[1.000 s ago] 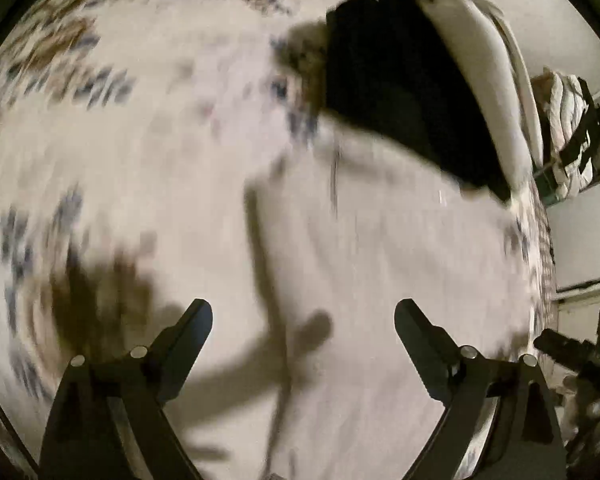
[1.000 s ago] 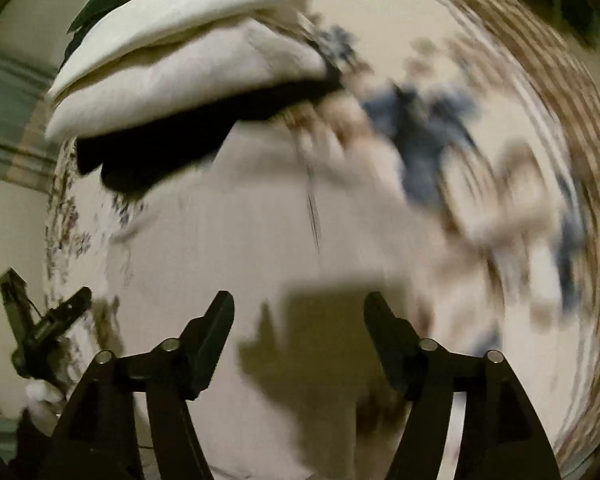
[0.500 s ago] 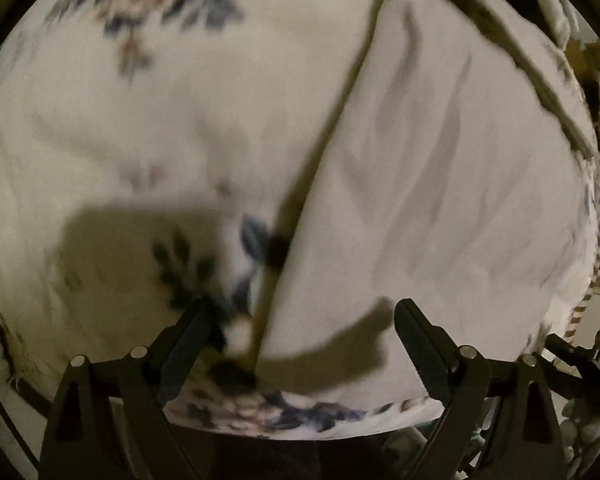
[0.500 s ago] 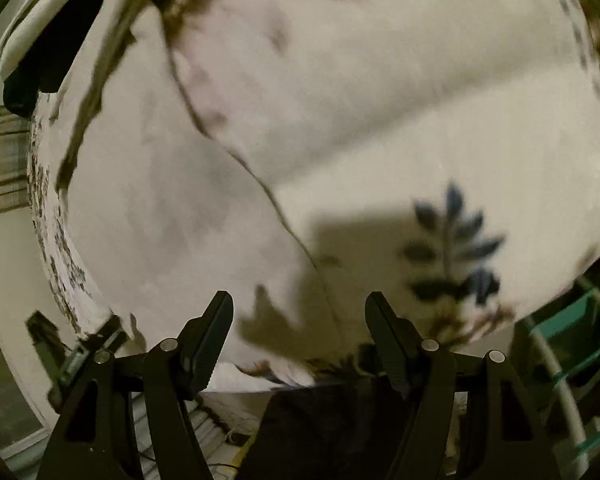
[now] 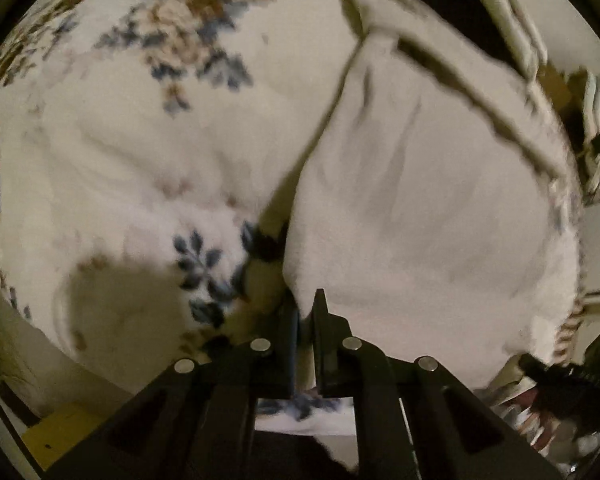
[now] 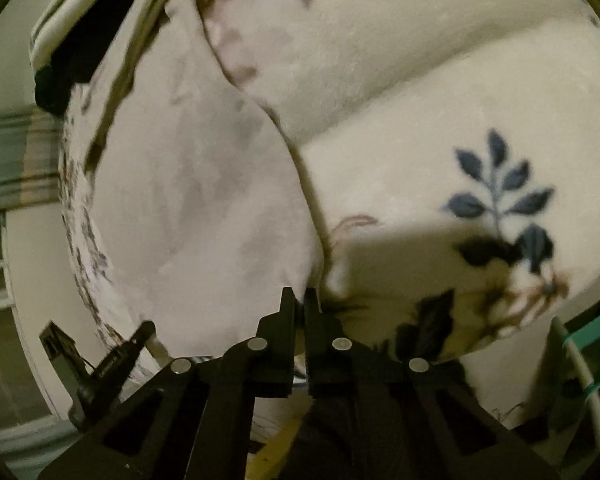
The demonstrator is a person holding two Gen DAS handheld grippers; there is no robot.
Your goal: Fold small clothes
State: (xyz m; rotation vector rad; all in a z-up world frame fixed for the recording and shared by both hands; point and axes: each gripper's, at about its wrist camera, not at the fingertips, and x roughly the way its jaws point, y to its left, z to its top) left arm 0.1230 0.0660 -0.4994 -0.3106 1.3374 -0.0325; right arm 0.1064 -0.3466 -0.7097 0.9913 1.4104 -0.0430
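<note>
A pale pinkish-white garment (image 5: 420, 208) lies flat on a floral blanket (image 5: 140, 152). My left gripper (image 5: 306, 308) is shut on the garment's near left corner. In the right wrist view the same garment (image 6: 188, 200) lies to the left, and my right gripper (image 6: 298, 300) is shut on its near right corner at the edge of the bed. The garment's far end reaches towards a stack of folded clothes.
A stack of folded white and dark clothes (image 5: 496, 12) sits beyond the garment, and it also shows in the right wrist view (image 6: 72, 60). The bed's near edge runs just under both grippers. A green and white rack (image 6: 584, 364) stands at the right.
Both grippers moved down to the garment's near corners at the bed's edge and closed on them; half a second ago both were open.
</note>
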